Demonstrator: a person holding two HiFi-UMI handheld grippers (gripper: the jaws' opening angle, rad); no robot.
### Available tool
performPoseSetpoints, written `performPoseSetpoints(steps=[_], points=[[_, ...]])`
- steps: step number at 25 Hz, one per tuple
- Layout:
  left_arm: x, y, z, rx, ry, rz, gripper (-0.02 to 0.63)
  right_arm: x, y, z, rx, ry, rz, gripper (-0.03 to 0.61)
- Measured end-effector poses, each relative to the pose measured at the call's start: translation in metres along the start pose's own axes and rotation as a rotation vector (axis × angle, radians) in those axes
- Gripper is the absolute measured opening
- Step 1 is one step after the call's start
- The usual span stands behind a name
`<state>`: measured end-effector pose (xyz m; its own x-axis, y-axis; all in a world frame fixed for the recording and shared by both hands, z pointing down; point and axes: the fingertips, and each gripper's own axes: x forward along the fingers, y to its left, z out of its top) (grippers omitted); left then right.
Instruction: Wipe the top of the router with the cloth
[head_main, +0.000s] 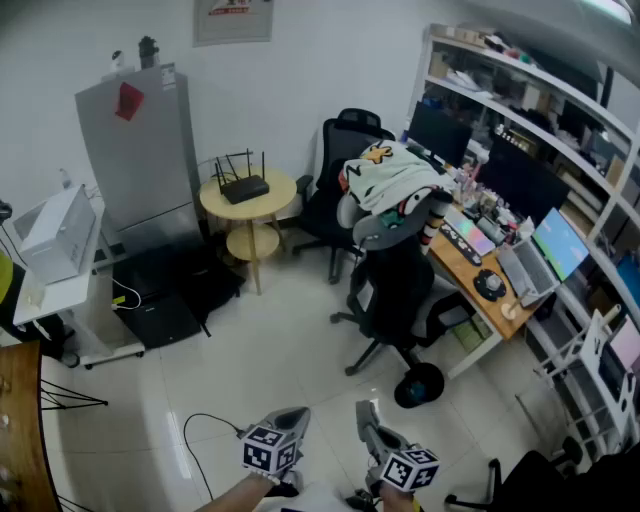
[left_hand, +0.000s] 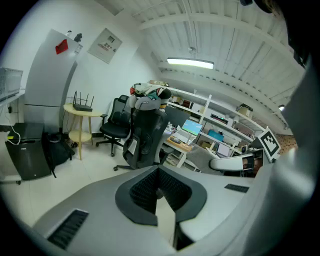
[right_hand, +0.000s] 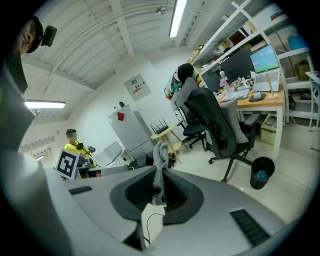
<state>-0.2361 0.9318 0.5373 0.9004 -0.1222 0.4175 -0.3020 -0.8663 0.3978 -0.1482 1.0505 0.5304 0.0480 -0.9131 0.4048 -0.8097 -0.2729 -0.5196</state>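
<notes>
Grey crumpled cloth (right_hand: 160, 165) is pinched between the jaws of the right gripper (right_hand: 159, 187), which are pressed together on its lower part. The rest of the fabric is seen standing up from the pads as a narrow, upright strip. The left gripper (left_hand: 159, 189) is held with its jaws brought together and nothing is seen between its dark ribbed pads. In the head view both tools are held low at the bottom edge, the left gripper (head_main: 292, 418) just beside the right gripper (head_main: 368, 415), over pale floor tiles and well apart from the task's thing. A flat black router (head_main: 245, 187) is set on the top of a round, pale-yellow, two-tier wooden table (head_main: 275, 200) near the far white wall. Its body lies flat, with its long axis running from lower left to upper right in the head view, roughly along the wall. Its thin antennas are raised upright along the rear edge. A tall grey cabinet (head_main: 140, 140) is seen to the left of the table, and a black office chair (head_main: 335, 180) to its right.
</notes>
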Motion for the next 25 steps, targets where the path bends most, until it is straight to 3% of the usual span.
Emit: performPoseSetpoints(steps=[9,15,25], points=[[-0.008,0.050,0.011,0.004,0.016,0.011,-0.002,0.046,0.028,0.000,-0.008,0.016,0.017,0.035],[0.012,0.074,0.024,-0.029,0.007,0.032,-0.002,0.074,0.011,0.013,0.031,0.031,0.016,0.035],[0.063,0.154,0.082,-0.073,-0.023,0.145,-0.002,0.203,0.006,0.082,-0.022,0.095,0.163,0.035]])
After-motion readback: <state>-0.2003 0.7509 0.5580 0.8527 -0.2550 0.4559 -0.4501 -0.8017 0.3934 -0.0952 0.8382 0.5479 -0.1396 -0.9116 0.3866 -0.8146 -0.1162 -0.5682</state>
